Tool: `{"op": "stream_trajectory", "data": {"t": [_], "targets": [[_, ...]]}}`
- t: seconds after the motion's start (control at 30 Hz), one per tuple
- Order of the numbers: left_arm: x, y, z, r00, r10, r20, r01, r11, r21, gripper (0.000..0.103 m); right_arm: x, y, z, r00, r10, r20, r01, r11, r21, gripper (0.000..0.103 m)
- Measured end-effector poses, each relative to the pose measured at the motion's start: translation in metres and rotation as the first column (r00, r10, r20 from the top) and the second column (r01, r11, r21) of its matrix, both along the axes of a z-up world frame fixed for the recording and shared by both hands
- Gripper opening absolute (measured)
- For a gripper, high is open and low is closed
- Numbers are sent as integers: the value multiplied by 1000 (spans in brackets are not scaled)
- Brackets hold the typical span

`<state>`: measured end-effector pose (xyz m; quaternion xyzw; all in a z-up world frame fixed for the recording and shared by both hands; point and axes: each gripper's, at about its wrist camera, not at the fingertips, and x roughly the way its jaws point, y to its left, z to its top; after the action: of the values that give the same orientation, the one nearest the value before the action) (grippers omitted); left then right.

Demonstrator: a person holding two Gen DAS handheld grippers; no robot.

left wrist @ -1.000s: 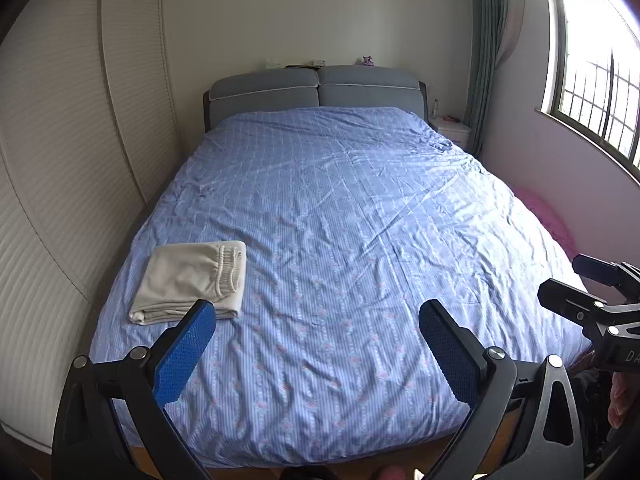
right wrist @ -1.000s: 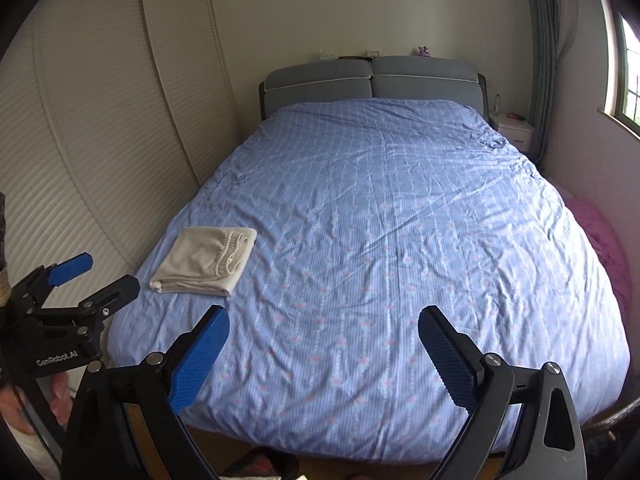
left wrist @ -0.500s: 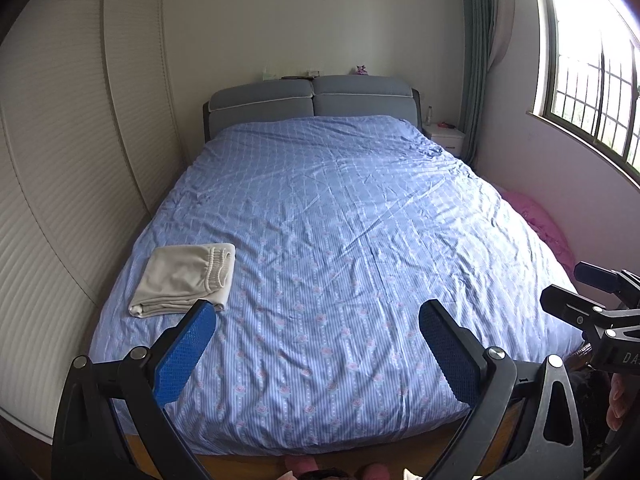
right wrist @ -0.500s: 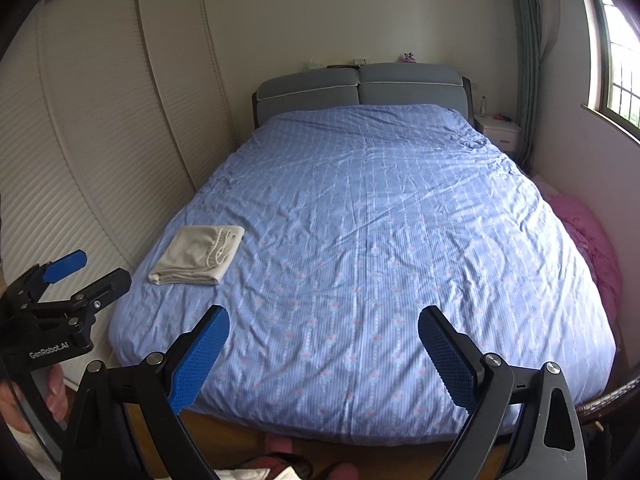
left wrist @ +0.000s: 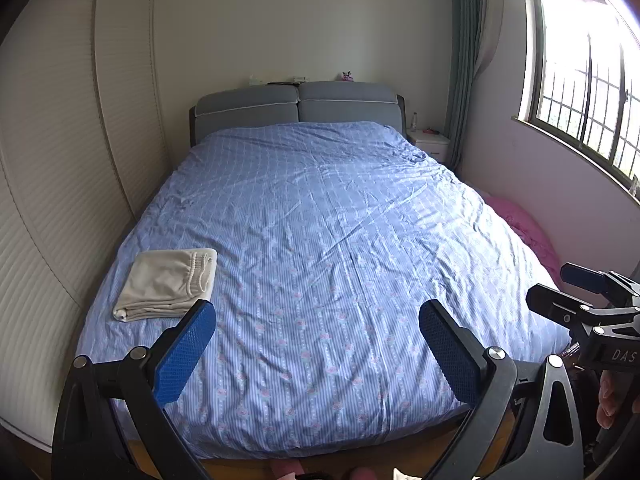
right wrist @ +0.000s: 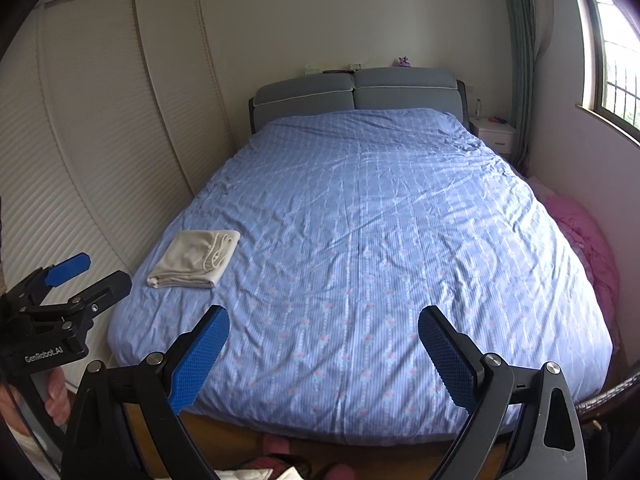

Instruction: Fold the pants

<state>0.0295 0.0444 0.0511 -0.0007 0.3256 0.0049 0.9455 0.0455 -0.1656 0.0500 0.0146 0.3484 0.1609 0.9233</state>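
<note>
the cream pants [left wrist: 166, 284] lie folded into a compact rectangle on the blue patterned bedspread [left wrist: 328, 248], elastic waistband showing on top, near the bed's left edge at the foot end. they sit just ahead of and slightly left of the left gripper [left wrist: 318, 354], whose blue-padded fingers [left wrist: 184, 354] are spread wide and hold nothing. from the right gripper [right wrist: 324, 358], also spread wide with nothing between its blue pads [right wrist: 446, 360], the pants [right wrist: 194, 254] are ahead and well to the left. both grippers hover off the foot of the bed, apart from the cloth. a grey padded headboard [left wrist: 296, 110] stands far ahead, a louvered wardrobe [left wrist: 60, 168] runs along the left, and a pink bundle [right wrist: 584, 248] lies beside the bed to the right.
</note>
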Motion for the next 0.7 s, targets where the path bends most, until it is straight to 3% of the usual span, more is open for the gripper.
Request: {"op": "stream_trajectory", "data": {"t": [0.7], "targets": [[3,-1,4,1000,7,9,-7,1000,6,103,2,-3,5,1000,-2,16,2,1000,3,96]]}}
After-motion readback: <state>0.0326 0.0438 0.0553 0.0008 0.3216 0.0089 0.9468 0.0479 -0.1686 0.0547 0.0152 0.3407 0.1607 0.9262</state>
